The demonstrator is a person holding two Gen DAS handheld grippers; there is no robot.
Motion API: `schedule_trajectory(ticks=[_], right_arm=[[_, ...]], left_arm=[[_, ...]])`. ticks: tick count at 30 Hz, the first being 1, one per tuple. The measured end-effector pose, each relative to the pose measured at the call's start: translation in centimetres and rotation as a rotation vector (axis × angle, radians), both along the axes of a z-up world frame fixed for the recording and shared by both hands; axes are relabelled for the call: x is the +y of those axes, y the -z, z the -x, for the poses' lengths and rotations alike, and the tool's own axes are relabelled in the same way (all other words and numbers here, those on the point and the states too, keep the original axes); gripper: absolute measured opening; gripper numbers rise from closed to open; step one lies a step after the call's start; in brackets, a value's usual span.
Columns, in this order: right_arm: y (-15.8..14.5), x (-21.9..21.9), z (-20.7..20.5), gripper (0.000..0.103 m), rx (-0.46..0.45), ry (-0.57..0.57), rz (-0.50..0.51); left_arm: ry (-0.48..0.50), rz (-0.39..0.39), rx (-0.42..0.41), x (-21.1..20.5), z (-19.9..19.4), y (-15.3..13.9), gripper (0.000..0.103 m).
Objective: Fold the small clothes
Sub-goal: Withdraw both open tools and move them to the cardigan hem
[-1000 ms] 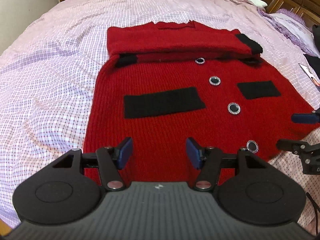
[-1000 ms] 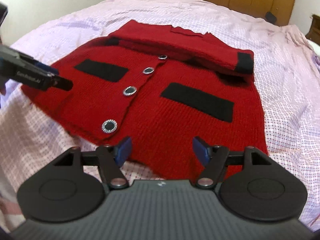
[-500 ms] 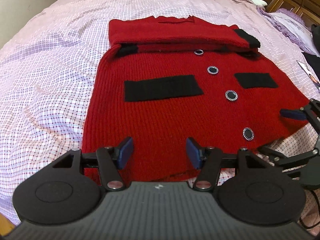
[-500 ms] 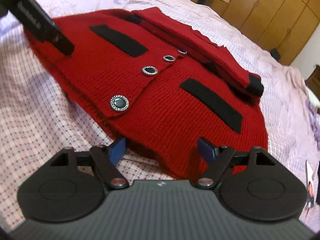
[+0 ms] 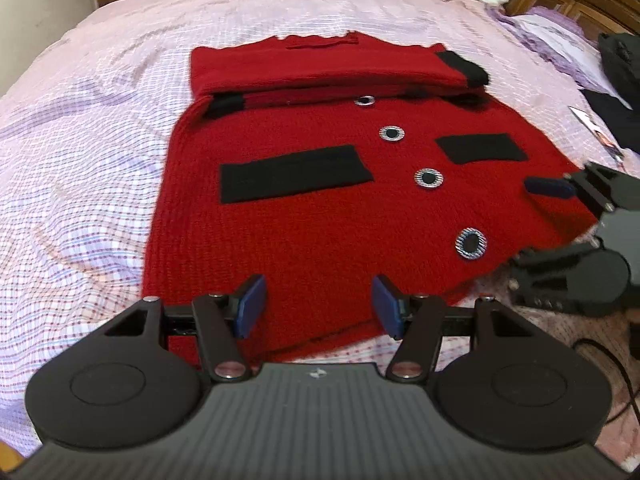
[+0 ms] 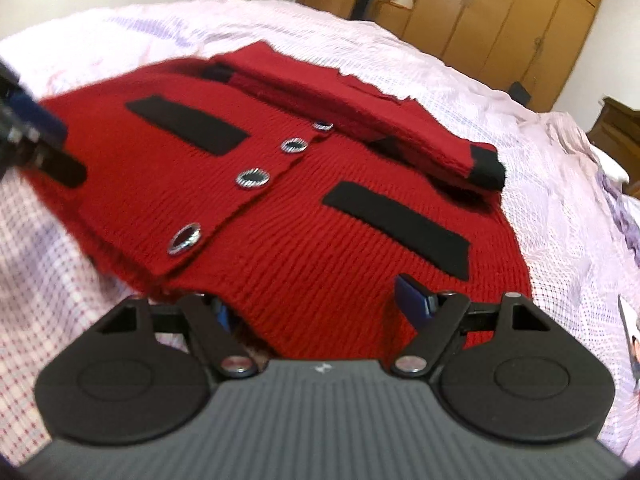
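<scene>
A red knitted cardigan [image 5: 320,220] with black pocket strips and round buttons [image 5: 470,243] lies flat on the bed, both sleeves folded across its top. My left gripper [image 5: 318,306] is open just above the near hem, nothing between its blue pads. My right gripper [image 5: 536,224] sits at the hem's right corner. In the right wrist view the cardigan [image 6: 320,240] hem lies between the wide jaws of the right gripper [image 6: 316,304]. The left finger there is mostly hidden under the knit and the pads do not press. The left gripper [image 6: 56,144] shows at the left edge.
A pink checked sheet [image 5: 80,160] covers the bed all around the cardigan. Dark clothes [image 5: 620,80] and a purple pillow [image 5: 552,36] lie at the right by the wooden headboard. A wooden wardrobe [image 6: 500,20] stands beyond the bed.
My right gripper has come down and in onto the hem corner, so the knit now lies between its fingers. The left gripper has drawn back slightly toward the hem.
</scene>
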State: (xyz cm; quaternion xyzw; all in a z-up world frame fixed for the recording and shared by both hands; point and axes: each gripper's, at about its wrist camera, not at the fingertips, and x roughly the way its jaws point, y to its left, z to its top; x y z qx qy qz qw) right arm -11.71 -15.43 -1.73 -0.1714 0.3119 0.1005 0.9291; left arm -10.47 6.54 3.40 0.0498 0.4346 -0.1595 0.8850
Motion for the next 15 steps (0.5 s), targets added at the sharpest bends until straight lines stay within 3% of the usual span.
schedule_trajectory(ticks=[6, 9, 15], right_arm=[[-1.2, -0.9, -0.3, 0.079, -0.036, 0.037, -0.068], [-1.9, -1.6, -0.6, 0.079, -0.042, 0.06, -0.126], [-2.8, -2.6, -1.2, 0.079, -0.053, 0.104, -0.202]], left_arm=[[0.085, 0.0, -0.021, -1.5, 1.0, -1.0, 0.068], [0.146, -0.028, -0.052, -2.7, 1.6, -1.2, 0.073], [0.21, -0.097, -0.076, -4.3, 2.2, -0.1, 0.074]])
